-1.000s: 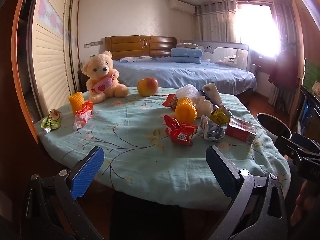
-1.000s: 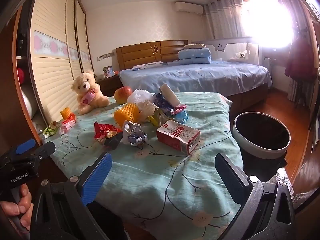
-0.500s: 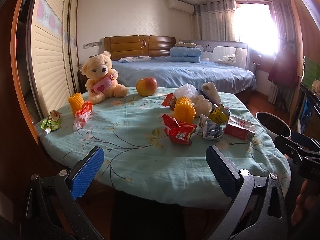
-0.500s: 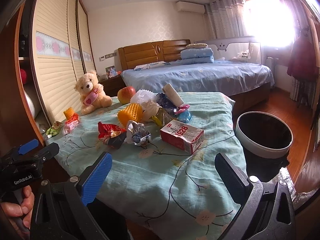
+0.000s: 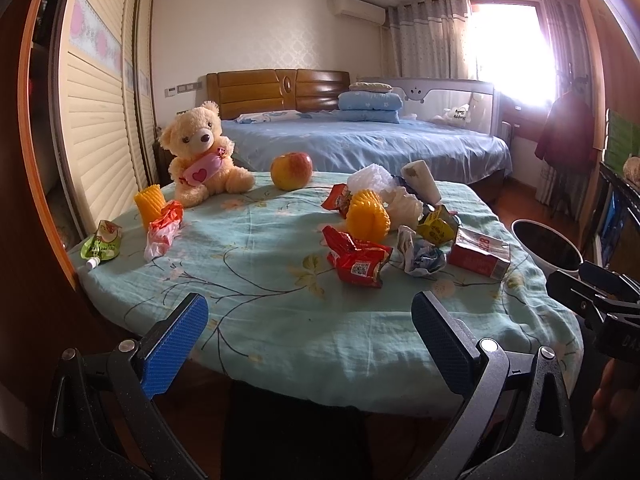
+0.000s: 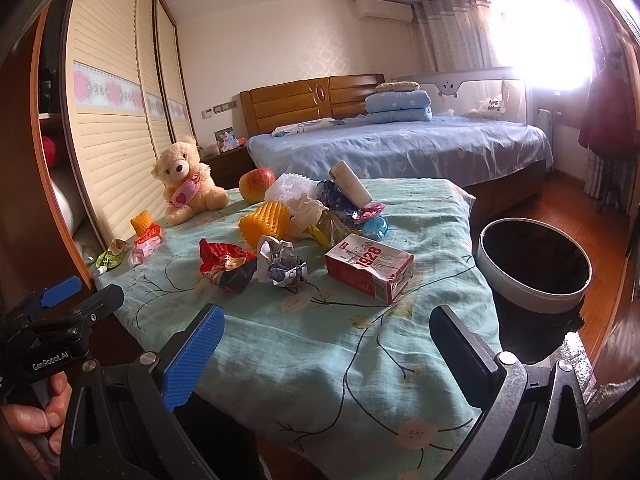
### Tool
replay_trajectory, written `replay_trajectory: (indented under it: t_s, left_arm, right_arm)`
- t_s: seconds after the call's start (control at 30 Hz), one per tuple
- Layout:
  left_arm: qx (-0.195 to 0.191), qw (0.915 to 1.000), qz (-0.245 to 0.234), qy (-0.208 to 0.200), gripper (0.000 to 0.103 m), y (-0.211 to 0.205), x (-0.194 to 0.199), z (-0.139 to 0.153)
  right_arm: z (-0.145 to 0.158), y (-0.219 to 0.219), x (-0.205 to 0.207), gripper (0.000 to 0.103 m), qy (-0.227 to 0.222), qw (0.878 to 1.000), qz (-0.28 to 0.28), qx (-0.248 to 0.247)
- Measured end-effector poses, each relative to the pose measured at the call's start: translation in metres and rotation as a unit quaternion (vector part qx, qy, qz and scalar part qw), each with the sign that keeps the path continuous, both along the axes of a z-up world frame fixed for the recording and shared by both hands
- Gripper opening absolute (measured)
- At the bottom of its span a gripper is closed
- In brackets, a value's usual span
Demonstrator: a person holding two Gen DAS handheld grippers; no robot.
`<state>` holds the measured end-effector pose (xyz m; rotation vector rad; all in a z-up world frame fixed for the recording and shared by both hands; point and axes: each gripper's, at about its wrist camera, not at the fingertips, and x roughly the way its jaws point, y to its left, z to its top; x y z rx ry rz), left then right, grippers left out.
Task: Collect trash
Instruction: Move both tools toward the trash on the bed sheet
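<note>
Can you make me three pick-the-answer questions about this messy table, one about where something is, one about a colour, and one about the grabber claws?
1. Where does the teddy bear sit?
A. on the table's far left part, near the apple
B. inside the bin
C. on the bed

2. What colour is the carton marked 1928?
A. green
B. red and white
C. black

3. How do the left gripper and right gripper stand?
A. both shut on wrappers
B. one holds the apple
C. both open, holding nothing

Answers:
1 A, the bear sits on the tablecloth beside the apple.
2 B, its sides are red with a white top panel.
3 C, each pair of fingers stands wide apart with only cloth showing between them.
</note>
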<state>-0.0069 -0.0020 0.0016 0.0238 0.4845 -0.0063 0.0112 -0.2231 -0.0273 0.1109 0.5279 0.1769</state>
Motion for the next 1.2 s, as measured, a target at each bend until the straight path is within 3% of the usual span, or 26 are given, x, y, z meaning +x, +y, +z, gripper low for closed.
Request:
replay_trajectory:
  t_s: [0.87, 1.2]
  left_arm:
    - [0.002, 0.9999, -0.007, 0.009, 0.103, -0.004, 0.004, -0.004]
    - [-0.007, 0.9993, -0.012, 0.035, 0.103, -0.006, 0.020, -0.015]
  right_arm:
    - [-0.004, 0.000, 0.002, 0.103, 0.009, 1.000, 0.006, 0.005]
    - [-0.010, -0.007, 0.012, 0.103, 0.028, 1.000, 0.011, 0.005]
